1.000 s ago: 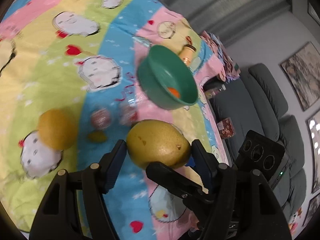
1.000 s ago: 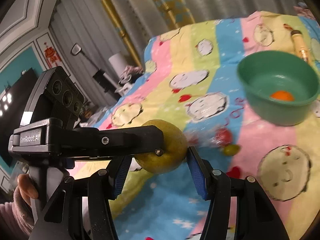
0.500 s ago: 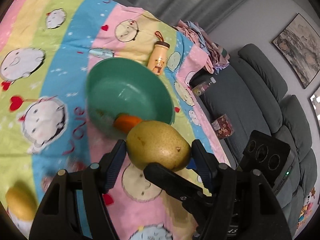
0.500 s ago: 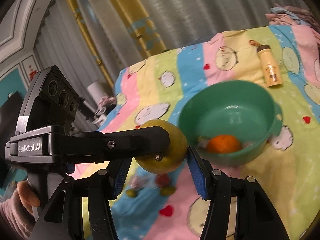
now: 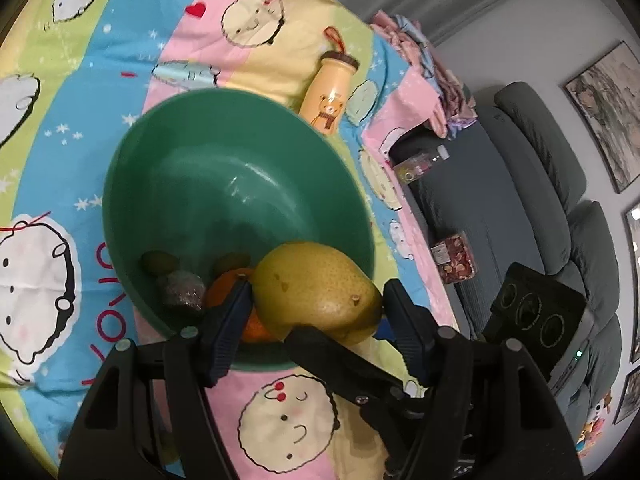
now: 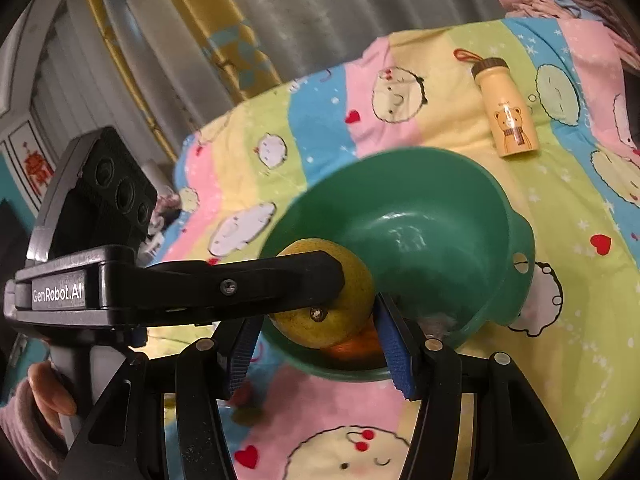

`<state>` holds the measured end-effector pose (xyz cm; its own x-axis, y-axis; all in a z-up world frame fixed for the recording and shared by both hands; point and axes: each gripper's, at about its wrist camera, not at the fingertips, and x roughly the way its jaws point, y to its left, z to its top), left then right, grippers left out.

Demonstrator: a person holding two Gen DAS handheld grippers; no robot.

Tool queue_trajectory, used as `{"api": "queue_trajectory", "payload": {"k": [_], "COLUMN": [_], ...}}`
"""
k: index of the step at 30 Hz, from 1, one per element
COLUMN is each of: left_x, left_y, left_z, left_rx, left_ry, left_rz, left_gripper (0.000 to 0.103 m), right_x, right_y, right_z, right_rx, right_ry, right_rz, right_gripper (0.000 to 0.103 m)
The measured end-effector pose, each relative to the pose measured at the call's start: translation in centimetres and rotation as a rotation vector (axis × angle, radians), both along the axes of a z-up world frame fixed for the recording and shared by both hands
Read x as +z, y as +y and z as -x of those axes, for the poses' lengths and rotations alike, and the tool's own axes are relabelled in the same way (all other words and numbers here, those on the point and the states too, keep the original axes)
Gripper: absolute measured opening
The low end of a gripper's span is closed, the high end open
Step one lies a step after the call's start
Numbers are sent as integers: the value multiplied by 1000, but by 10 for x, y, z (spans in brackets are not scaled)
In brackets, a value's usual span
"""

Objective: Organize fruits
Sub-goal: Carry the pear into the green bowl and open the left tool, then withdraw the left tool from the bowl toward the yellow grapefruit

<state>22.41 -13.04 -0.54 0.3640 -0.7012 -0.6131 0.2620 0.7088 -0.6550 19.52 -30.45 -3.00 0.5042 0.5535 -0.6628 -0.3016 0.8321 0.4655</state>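
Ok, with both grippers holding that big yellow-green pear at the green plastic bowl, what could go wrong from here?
The yellow-green pear, pinched between the left gripper and right gripper, hangs over the green plastic bowl's near rim, not its middle; released now, it might clip the rim and roll onto the striped cloth. The orange fruit and small green fruits lie right beneath, so a drop could bruise them.

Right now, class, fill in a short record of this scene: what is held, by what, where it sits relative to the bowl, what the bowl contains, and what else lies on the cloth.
held: yellow-green pear
held by: left gripper and right gripper, both clamped on it
position: over near rim of green bowl
bowl contents: orange, small green fruits, dark wrapped item
also on cloth: bear-print bottle, lying flat
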Motion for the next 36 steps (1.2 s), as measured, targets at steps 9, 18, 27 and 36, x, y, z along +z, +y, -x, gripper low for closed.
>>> {"api": "queue_trajectory", "payload": {"k": [9, 18, 27, 36], "left_x": [-3, 29, 54, 28], "left_y": [-4, 21, 97, 160], "left_z": [-13, -15, 30, 93], "left_rx": [14, 105, 234, 372], "left_ry": [43, -26, -104, -66], "left_rz": [-38, -46, -65, -125], "left_gripper": [76, 84, 86, 86], "right_x": [-4, 13, 31, 48], "right_y": [0, -32, -48, -28], "right_z": [-7, -5, 2, 27], "right_rx": [-21, -168, -222, -168], "right_ry": [-13, -60, -93, -130], "right_rz": [30, 16, 14, 20], "right_gripper": [59, 73, 74, 74]}}
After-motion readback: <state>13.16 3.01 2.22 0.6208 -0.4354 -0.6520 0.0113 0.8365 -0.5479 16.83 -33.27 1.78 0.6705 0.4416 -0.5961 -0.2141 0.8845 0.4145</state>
